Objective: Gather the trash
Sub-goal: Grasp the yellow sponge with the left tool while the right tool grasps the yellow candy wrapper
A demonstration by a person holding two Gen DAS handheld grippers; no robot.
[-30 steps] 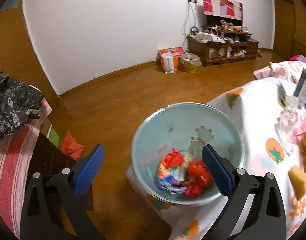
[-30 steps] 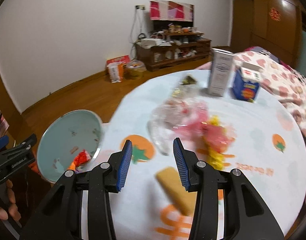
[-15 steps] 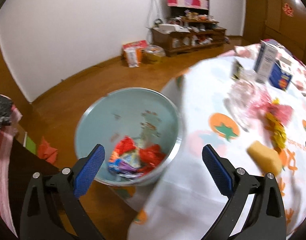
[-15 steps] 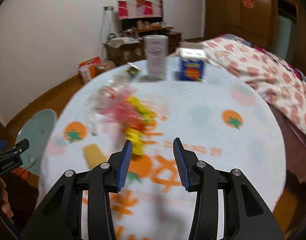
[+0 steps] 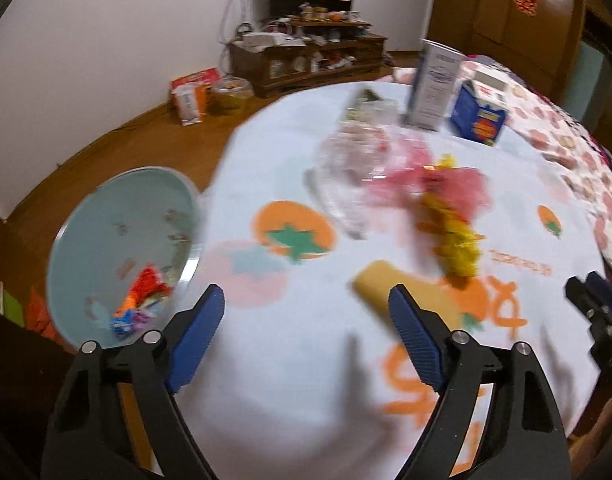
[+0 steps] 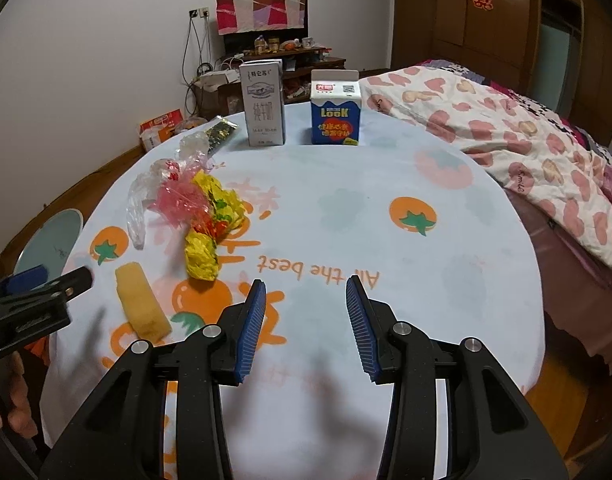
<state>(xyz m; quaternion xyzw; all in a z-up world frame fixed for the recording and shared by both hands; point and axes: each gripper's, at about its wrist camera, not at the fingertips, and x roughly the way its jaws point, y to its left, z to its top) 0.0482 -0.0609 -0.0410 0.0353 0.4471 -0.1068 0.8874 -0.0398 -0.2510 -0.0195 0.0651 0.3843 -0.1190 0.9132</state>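
Note:
Trash lies on the left part of the round table: a crumpled yellow wrapper, pink film, a clear plastic bag, a yellow sponge-like block and a dark packet. A teal bin beside the table's left edge holds red and blue wrappers. My left gripper hovers over the table's near left; its jaws are closing with nothing between them, and the yellow block lies just beyond its right finger. My right gripper stands open over the printed cloth, holding nothing.
A white milk carton and a blue carton stand upright at the table's far side. A bed with a heart-print quilt runs along the right. A wooden cabinet and bags stand by the far wall.
The left gripper swung from above the bin to over the table, and its jaws narrowed a little. The right gripper moved right across the table, away from the trash pile, with its opening unchanged.

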